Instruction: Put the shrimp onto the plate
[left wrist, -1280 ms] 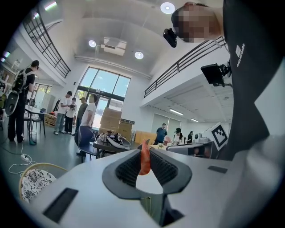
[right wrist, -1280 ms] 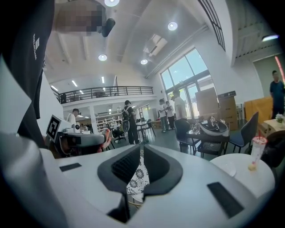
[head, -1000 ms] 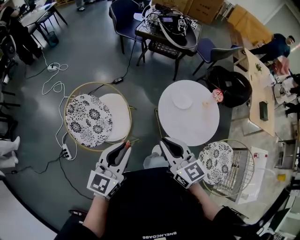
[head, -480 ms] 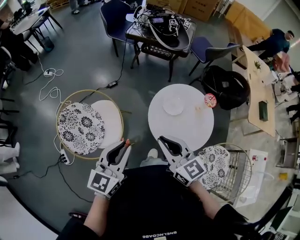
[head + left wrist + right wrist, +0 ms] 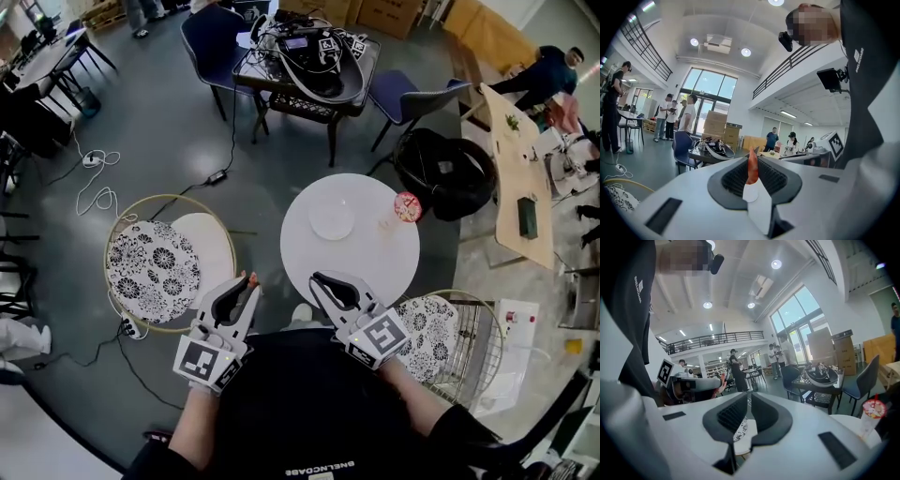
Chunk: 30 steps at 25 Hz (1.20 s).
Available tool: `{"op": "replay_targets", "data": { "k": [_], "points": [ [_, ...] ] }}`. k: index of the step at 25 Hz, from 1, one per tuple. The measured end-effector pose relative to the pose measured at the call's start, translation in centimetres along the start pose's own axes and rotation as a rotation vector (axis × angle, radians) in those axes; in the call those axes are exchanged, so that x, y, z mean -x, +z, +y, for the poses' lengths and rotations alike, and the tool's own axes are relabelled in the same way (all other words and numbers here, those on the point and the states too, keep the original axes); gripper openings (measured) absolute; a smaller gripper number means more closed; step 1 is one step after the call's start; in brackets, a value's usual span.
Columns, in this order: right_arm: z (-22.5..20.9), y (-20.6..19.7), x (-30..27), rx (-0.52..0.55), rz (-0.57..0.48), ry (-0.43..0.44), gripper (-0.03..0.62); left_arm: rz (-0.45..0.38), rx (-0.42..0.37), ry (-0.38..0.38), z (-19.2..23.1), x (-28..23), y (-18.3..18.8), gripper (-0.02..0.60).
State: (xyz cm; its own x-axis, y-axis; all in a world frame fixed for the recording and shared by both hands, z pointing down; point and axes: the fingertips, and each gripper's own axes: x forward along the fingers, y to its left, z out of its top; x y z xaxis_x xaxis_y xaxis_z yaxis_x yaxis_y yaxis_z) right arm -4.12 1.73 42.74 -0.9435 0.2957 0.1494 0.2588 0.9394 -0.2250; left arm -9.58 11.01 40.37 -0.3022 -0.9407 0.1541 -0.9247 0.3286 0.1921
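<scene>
barely visible in the head view, a mere orange speck just left of centre: shrimp [image 5: 251,278], standing upright at the tips of the left gripper [image 5: 247,283], lower end buried between the pads. hard to tell apart, white on white at centre frame: plate [image 5: 333,221] on the round table [image 5: 375,267]. at the table's right rim, pink-lidded cup [image 5: 407,206]; beyond it, black bag [image 5: 450,173]. patterned chair [image 5: 155,272] at left, another patterned chair [image 5: 429,323] at lower right. shrimp near the table's lower left edge, well short of the plate. left jaws clenched on the shrimp. right gripper [image 5: 317,278] jaws parted by a thin slit, holding nothing.
</scene>
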Motion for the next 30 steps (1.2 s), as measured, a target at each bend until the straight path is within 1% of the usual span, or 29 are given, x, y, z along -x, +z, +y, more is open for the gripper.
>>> {"op": "replay_targets", "data": {
  "k": [7,13,18,21,30],
  "points": [
    [-1.2,-0.2,0.6,-0.025,-0.001,0.029,0.035,0.028,-0.017,-0.007,-0.6,-2.8,0.3,0.066],
    [-1.8,-0.3,0.9,-0.059,-0.015,0.015,0.035,0.056,-0.037,-0.030,-1.3,-4.1,0.4,0.066],
    [-2.2,-0.7,1.0,-0.068,-0.023,-0.021,0.035,0.072,-0.054,-0.062,-1.3,-4.6,0.3,0.066],
    [-2.7,-0.4,1.1,-0.076,-0.030,-0.057,0.035,0.095,-0.063,-0.089,-1.2,-5.4,0.3,0.066],
    [-5.1,-0.1,0.4,-0.129,-0.028,-0.150,0.035,0.172,-0.084,-0.204,-0.6,-8.8,0.2,0.066]
  ]
}}
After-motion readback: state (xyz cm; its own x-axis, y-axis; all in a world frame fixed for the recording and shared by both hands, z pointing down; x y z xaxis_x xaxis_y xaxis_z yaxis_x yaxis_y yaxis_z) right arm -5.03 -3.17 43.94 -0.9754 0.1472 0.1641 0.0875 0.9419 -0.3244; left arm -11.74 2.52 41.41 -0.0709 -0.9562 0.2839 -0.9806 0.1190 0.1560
